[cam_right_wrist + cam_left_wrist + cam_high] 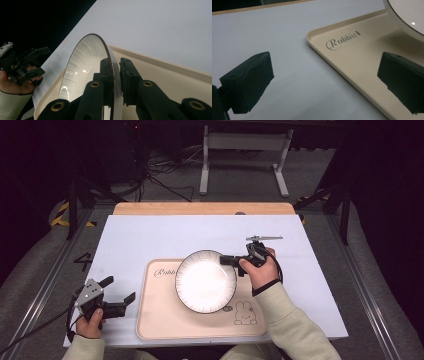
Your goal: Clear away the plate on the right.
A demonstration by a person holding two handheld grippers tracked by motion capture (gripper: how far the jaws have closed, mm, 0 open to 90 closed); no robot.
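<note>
A white plate (205,280) with a dark striped rim hangs over a beige tray (160,320) printed "Rabbit". My right gripper (231,260) is shut on the plate's right rim; in the right gripper view its jaws pinch the plate (82,65) edge-on above the tray (175,75). My left gripper (120,290) stands open over the white mat, just left of the tray. In the left gripper view its jaws are wide apart with nothing between them, the tray corner (352,55) and the plate's underside (407,17) ahead.
A white mat (150,240) covers the table, with a wooden edge (200,209) at the back. A metal stand (245,150) and cables lie on the floor beyond. The other hand with its gripper (20,65) appears at the left of the right gripper view.
</note>
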